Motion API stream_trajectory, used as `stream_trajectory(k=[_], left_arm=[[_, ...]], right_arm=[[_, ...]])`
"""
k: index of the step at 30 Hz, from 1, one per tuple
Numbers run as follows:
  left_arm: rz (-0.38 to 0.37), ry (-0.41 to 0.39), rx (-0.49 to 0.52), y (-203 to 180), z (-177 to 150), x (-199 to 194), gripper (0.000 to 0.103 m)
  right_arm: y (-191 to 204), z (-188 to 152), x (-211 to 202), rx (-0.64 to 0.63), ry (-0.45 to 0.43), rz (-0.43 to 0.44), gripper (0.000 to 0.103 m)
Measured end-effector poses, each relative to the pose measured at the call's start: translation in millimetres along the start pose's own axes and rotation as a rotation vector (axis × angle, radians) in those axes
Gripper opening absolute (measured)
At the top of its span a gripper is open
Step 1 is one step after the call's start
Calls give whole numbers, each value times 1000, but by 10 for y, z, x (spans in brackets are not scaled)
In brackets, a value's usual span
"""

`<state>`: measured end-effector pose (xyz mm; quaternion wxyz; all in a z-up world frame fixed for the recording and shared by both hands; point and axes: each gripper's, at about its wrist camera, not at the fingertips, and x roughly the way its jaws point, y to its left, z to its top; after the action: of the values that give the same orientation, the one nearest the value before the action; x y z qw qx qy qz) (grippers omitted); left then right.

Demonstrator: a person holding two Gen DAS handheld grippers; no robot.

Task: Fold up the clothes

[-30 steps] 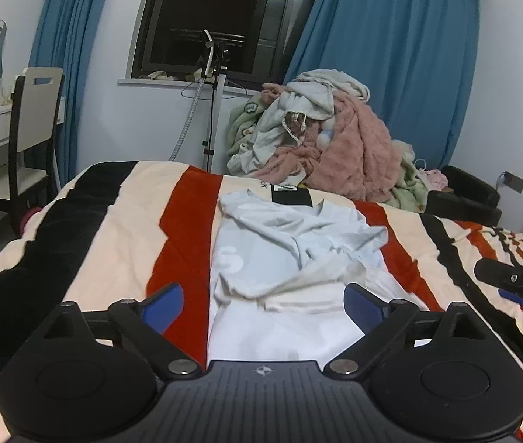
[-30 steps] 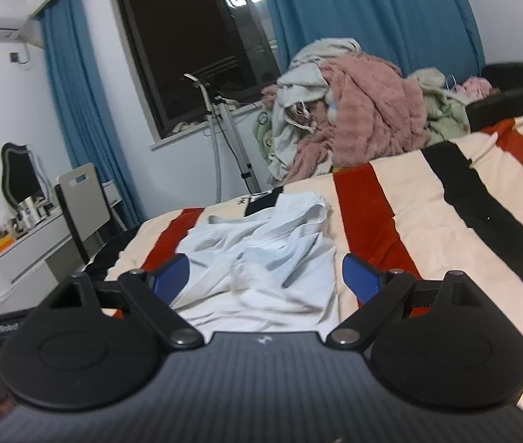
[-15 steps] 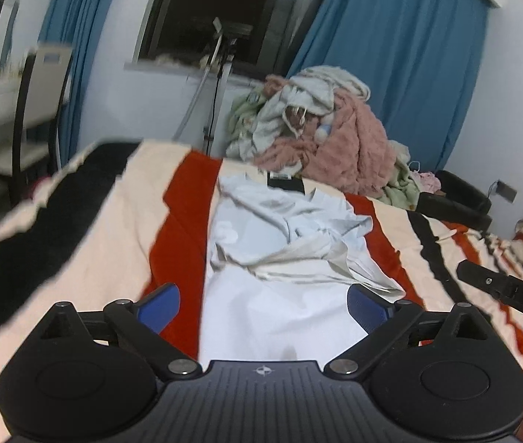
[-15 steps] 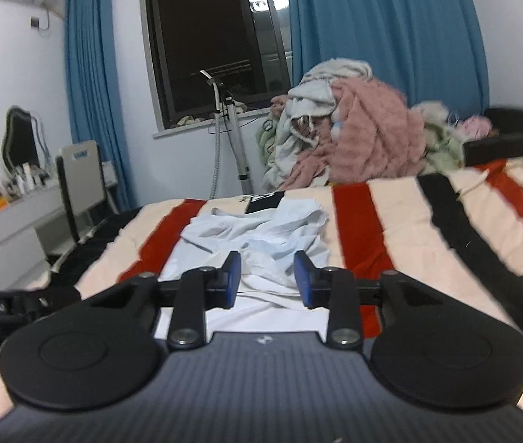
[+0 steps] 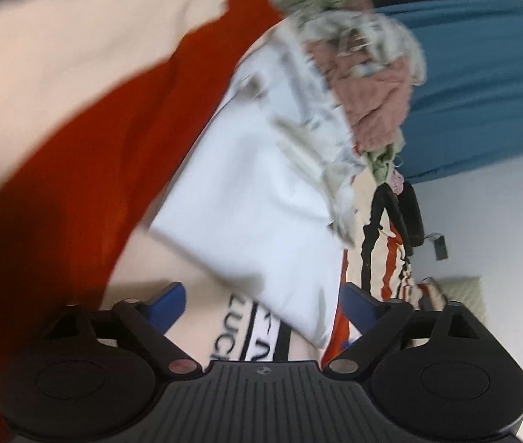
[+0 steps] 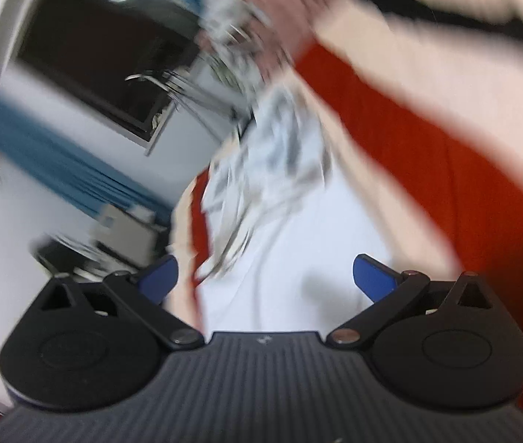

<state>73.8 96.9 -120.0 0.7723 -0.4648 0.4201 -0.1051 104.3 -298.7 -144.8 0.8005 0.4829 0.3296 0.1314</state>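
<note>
- Both views are tilted and blurred by motion; fine detail is lost
- The left gripper [image 5: 261, 302] has its jaws spread wide with nothing between them; its blue fingertips [image 5: 167, 301] flank the near corner of the white garment [image 5: 257, 199]
- The right gripper [image 6: 267, 277] is likewise wide apart and holds nothing, over the garment's smooth near part
- The garment lies on the striped bed cover [image 5: 88, 147], crumpled at its far end; a pile of clothes [image 5: 376, 88] sits beyond it
</note>
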Motion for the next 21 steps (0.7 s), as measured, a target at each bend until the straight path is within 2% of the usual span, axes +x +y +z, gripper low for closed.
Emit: stream_trajectory(k=[2, 4, 7, 8, 9, 11, 14, 18, 21], left_arm=[[-6, -16, -40, 70, 13, 58, 74], [-12, -32, -79, 140, 25, 116, 62], [-9, -66, -116, 216, 44, 179, 31], [2, -87, -108, 215, 50, 179, 9], [17, -102, -99, 215, 53, 179, 7], [32, -130, -87, 212, 36, 151, 6], [10, -172, -79, 190, 31, 56, 5], [8, -192, -87, 140, 51, 7, 5], [22, -187, -100, 159, 38, 14, 5]], right_arm=[[-193, -88, 102, 145, 75, 29, 103], [-257, -174, 217, 189, 117, 19, 102], [-301, -238, 345, 210, 131, 11, 100], [-310, -245, 372, 211, 126, 10, 100], [-314, -244, 391, 209, 116, 8, 99], [-307, -244, 399, 191, 94, -3, 92], [-306, -235, 408, 156, 69, -24, 80], [-392, -172, 399, 188, 48, -27, 72], [-419, -132, 405, 201, 16, -36, 61]])
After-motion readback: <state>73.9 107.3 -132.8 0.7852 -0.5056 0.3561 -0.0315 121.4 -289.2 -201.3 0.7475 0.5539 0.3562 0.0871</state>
